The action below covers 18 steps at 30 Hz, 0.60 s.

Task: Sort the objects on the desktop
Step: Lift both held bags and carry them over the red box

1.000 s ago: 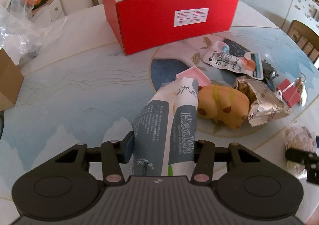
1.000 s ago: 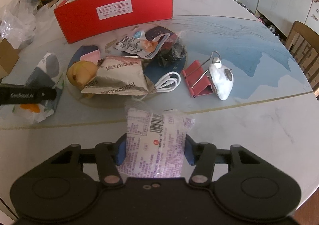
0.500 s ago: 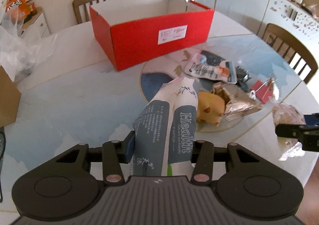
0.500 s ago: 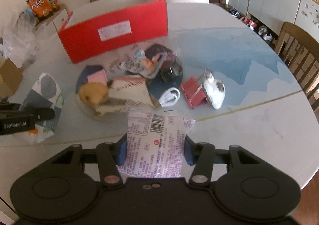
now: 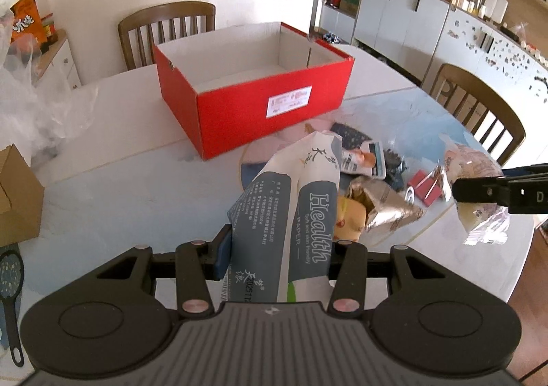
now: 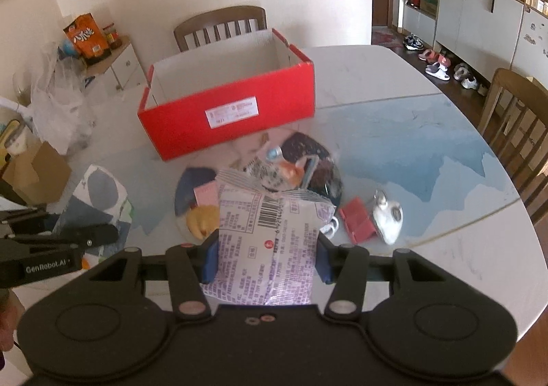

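**Both grippers loaded, red box ahead**

Item 1. Your left gripper [image 5: 275,257]: jaws clamped on a grey-and-white soft pack of tissue paper [image 5: 291,204] printed "Health". The pack's long axis runs forward along the fingers, its far end pointing up toward the box. It is held off the table.

Item 2. Your right gripper [image 6: 263,257]: jaws clamped on a clear plastic snack packet with purple print and a barcode [image 6: 270,232], likewise held up, long axis forward.

Item 3. Destination, as I judge it: the open red cardboard box with white lining [image 5: 253,105]. It stands straight ahead of both grippers, beyond the pile, its long side facing you. From the left wrist view its near corner lies just past the tissue pack's tip; from the right wrist view it sits farther off, across the pile. Your left hand looks the nearer.

Item 4. Remaining on the round marble-patterned table [image 6: 394,95], between you and the box: a yellow plush toy [image 6: 202,223], a crumpled silver foil bag [image 5: 383,204], a red binder clip [image 6: 358,223], a white mouse-shaped object [image 6: 388,220], a pink card [image 6: 204,195], and printed sachets on a dark packet [image 6: 294,170].

Hidden or unclear: the box floor is only partly visible. Each held packet covers part of the pile. The foil bag does not show in the right view.
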Available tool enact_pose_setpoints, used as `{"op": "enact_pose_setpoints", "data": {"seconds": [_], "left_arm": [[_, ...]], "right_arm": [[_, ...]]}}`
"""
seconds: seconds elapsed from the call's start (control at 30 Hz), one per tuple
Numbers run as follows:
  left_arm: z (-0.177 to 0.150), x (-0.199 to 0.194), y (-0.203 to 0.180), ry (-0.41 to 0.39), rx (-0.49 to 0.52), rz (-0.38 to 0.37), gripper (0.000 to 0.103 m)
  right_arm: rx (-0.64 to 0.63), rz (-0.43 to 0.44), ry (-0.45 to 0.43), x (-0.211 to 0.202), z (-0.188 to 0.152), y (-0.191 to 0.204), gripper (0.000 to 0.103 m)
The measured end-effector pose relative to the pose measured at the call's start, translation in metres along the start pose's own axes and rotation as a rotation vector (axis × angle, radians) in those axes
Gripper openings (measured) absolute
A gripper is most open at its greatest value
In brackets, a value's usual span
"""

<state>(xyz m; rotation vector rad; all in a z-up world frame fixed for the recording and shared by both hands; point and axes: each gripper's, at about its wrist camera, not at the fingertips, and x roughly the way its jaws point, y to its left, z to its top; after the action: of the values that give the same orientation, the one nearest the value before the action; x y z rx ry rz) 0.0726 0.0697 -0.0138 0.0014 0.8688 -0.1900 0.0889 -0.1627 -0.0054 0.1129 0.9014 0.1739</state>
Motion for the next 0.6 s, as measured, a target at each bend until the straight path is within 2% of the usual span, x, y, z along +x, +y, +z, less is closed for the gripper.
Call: {"op": "enact_pose_setpoints", "data": {"seconds": [0.23, 0.6], "left_arm": [[0.027, 0.000, 0.002, -0.036, -0.032, 0.017, 0.045], [0.090, 0.018, 0.006, -0.077, -0.122, 0.124, 0.045]], "right_arm": [[-0.040, 0.051, -0.018, 0.003, 0.036, -0.003, 0.052], [-0.171, 0.181, -0.026, 0.037, 0.126, -0.016, 0.052]]}}
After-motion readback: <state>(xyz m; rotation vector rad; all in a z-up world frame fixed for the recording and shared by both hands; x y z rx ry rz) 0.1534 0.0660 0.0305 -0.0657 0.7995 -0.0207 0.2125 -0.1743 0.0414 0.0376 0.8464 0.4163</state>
